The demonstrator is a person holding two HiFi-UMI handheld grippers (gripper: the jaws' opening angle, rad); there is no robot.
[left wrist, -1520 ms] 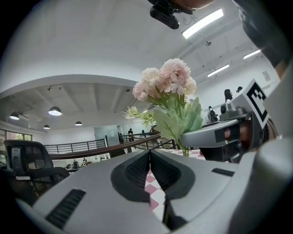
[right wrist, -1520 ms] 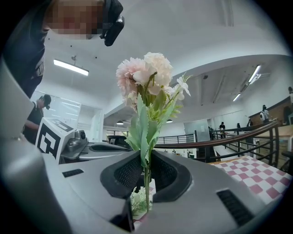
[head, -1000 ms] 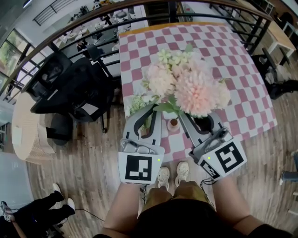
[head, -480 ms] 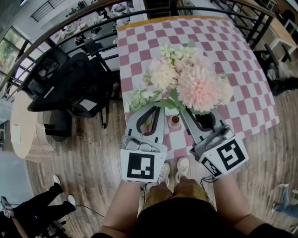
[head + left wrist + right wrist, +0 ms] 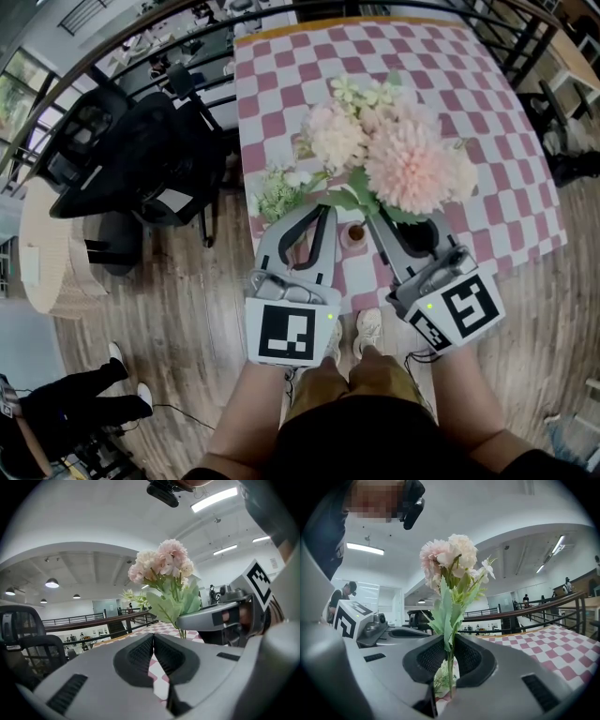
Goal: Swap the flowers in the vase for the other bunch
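Head view first: the table [image 5: 281,66] with the pink-and-white check cloth fills the upper middle of the frame. The pink bunch [image 5: 403,155] is up off it, just right of centre. The right gripper [image 5: 386,220] comes in from the lower right, with its tips tucked under the leaves. The left gripper [image 5: 319,217] sits right beside it, a bit left of centre. Between the two, near the table's bottom edge, there's a small brown-mouthed pot that looks like the vase [image 5: 354,234]. The white-and-green bunch [image 5: 281,192] lies at the cloth's lower-left corner. A black office chair [image 5: 122,159] is off to the left, and a person [image 5: 56,412] is down in the bottom-left corner.

Left gripper view: the left gripper [image 5: 153,639] has its jaws pressed together with nothing in them. The pink bunch [image 5: 164,564] stands above centre, and the right gripper [image 5: 225,616] is at the right edge.

Right gripper view: the right gripper [image 5: 449,653] is clamped on the green stem [image 5: 449,667] of the pink bunch [image 5: 447,555], which rises straight up the middle. The left gripper [image 5: 370,625] shows at the left. A bit of the white-and-green bunch [image 5: 440,681] peeks through below the jaws. The checked table [image 5: 562,653] is at the lower right, with a dark railing [image 5: 525,613] behind it.
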